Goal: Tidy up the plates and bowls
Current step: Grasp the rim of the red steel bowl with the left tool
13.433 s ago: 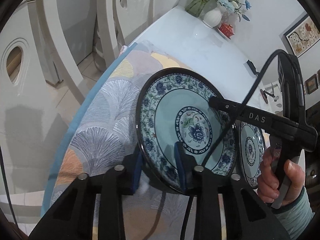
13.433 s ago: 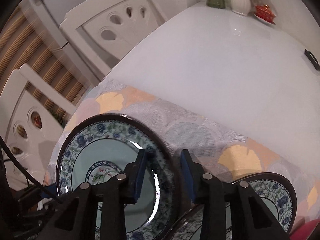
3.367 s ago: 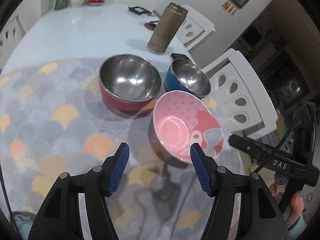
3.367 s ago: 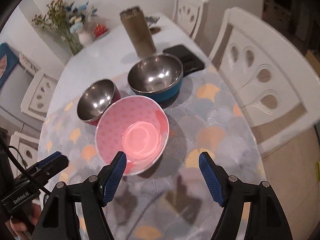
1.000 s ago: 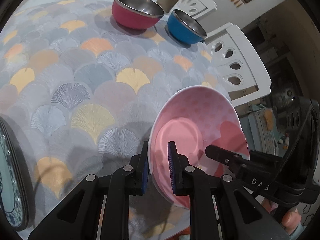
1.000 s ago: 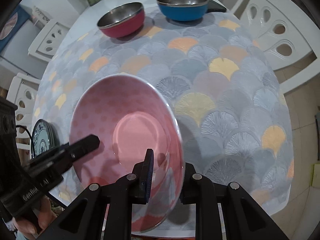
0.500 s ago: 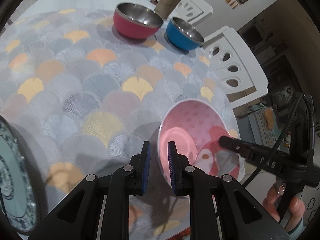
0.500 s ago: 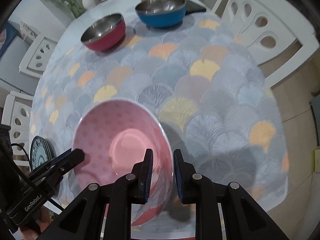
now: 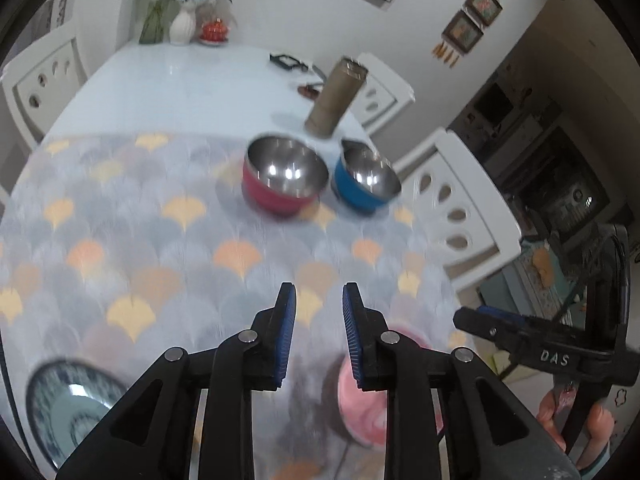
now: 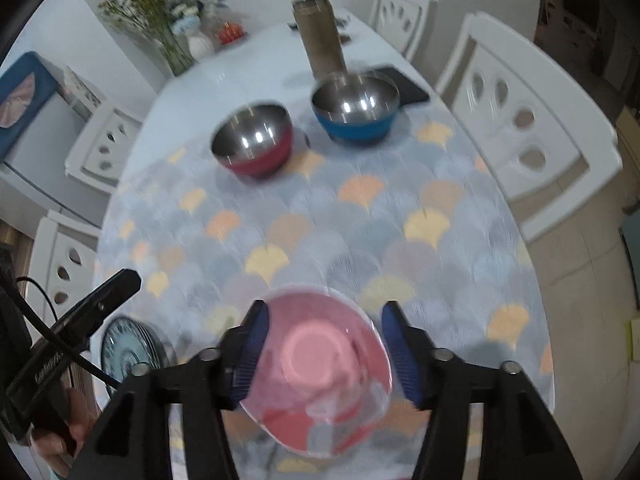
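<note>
A pink bowl (image 10: 320,368) sits on the patterned tablecloth near the table's front edge; it also shows in the left wrist view (image 9: 360,400), partly hidden behind the fingers. My right gripper (image 10: 322,344) is open above it, a finger on each side, not touching. My left gripper (image 9: 318,328) is open and empty, raised to the bowl's left. A red steel bowl (image 9: 282,180) and a blue steel bowl (image 9: 366,180) stand side by side at the far end of the cloth. Stacked blue patterned plates (image 9: 68,408) lie at the front left.
A tall brown tumbler (image 9: 336,96) stands behind the two steel bowls. A dark phone (image 10: 404,84) lies beside the blue bowl. A flower vase (image 9: 180,28) is at the table's far end. White chairs (image 10: 524,128) surround the table.
Both grippers have let go of the pink bowl, which now rests on the cloth. Both have opened and lifted back; the views tilted up toward the far steel bowls.
</note>
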Available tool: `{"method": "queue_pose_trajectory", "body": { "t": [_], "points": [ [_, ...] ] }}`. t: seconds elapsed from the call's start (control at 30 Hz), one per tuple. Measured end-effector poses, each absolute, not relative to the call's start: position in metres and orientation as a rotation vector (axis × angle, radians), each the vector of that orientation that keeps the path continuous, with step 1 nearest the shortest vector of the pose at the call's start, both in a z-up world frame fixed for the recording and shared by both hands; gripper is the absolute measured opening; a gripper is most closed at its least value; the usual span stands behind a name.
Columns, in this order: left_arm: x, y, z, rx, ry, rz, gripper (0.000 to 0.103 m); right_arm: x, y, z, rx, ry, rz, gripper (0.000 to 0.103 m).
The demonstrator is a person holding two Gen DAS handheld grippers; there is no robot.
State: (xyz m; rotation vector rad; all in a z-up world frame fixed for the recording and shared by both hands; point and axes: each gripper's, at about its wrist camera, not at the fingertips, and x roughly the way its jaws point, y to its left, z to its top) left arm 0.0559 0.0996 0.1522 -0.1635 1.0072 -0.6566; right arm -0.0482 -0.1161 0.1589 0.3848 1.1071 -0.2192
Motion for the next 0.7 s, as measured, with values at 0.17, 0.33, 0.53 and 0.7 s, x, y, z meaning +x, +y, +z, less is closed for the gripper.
{"method": "queue_pose_trajectory", "body": {
  "t": [0.17,0.33,0.53,0.7],
  "points": [
    [0.099,0.093,0.154,-0.210,1.022,-0.610,0.029,-0.002,-0.128,0.169,0.461,1.069,-0.121,0.057],
    [0.148,0.083,0.139,-0.253,1.070,-0.589,0.043,0.053,-0.148,0.165,0.511,1.045,-0.076,0.057],
    [0.191,0.067,0.110,-0.277,1.116,-0.556,0.043,0.120,-0.159,0.136,0.509,1.110,-0.021,0.057],
    [0.218,0.057,0.088,-0.273,1.146,-0.531,0.042,0.157,-0.158,0.101,0.513,1.166,0.016,0.057]
  ]
}}
